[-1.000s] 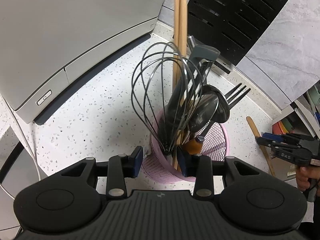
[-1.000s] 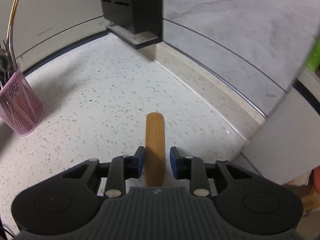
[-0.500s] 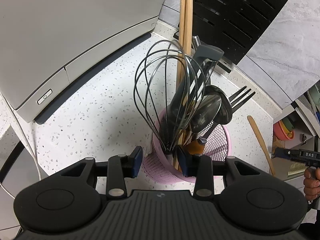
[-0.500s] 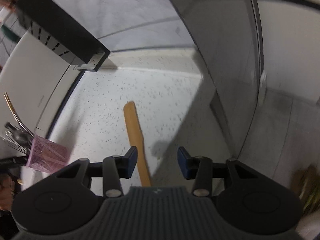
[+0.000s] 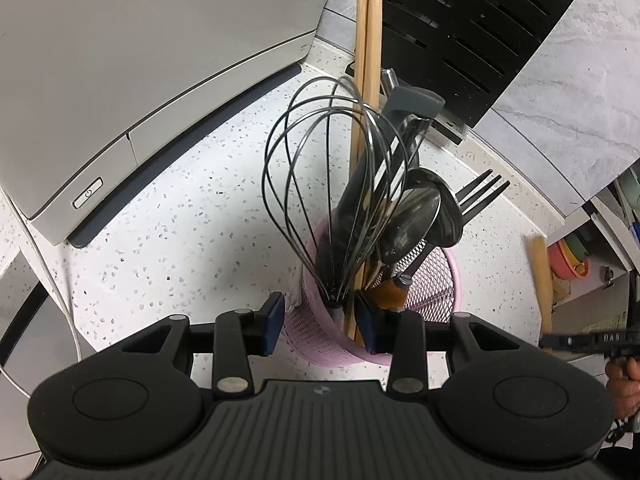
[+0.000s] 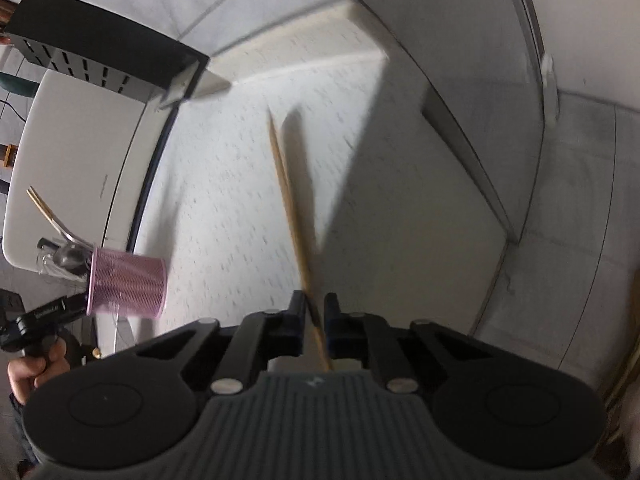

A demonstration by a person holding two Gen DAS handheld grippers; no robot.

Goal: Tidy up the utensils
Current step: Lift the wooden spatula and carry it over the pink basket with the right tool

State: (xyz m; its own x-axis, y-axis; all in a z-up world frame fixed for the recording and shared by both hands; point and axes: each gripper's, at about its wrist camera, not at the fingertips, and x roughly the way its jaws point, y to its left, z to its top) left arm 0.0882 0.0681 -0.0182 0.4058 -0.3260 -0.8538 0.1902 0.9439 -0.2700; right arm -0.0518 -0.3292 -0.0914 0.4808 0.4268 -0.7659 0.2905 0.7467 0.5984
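1. Pink mesh holder [image 5: 432, 280]: upright on the speckled surface [image 5: 180, 220]; stocked with a wire whisk [image 5: 332, 184], dark spoons [image 5: 416, 216], a black fork [image 5: 480, 192], a pair of long wooden chopsticks [image 5: 366, 60] and a grey-handled tool [image 5: 416, 102].
2. Left tongs [image 5: 320, 316]: partly open, straddling the near rim of the holder; pads at either side of the mesh wall, contact not clearly visible; likely steadying it.
3. Right tongs [image 6: 316, 312]: jaws just closed, now narrow and clamped on the handle end of the wooden spatula [image 6: 292, 200].
4. Wooden spatula: seen edge-on in the right wrist view, blade reaching forward over the surface; in the left wrist view, off to the right of the holder and well apart from it; whether fully lifted clear of the surface, cannot tell through the blur.
5. Background: black slotted knife block [image 5: 480, 20] against the marble wall; white appliance [image 5: 120, 60] behind the holder.
6. Step in hand: pickup of the last loose utensil, grip just secured.
7. Next move, as judged: carry across to the holder, tip upright handle-down, thread into the open gap on the right side of the mesh, clear of whisk wires and spoons.
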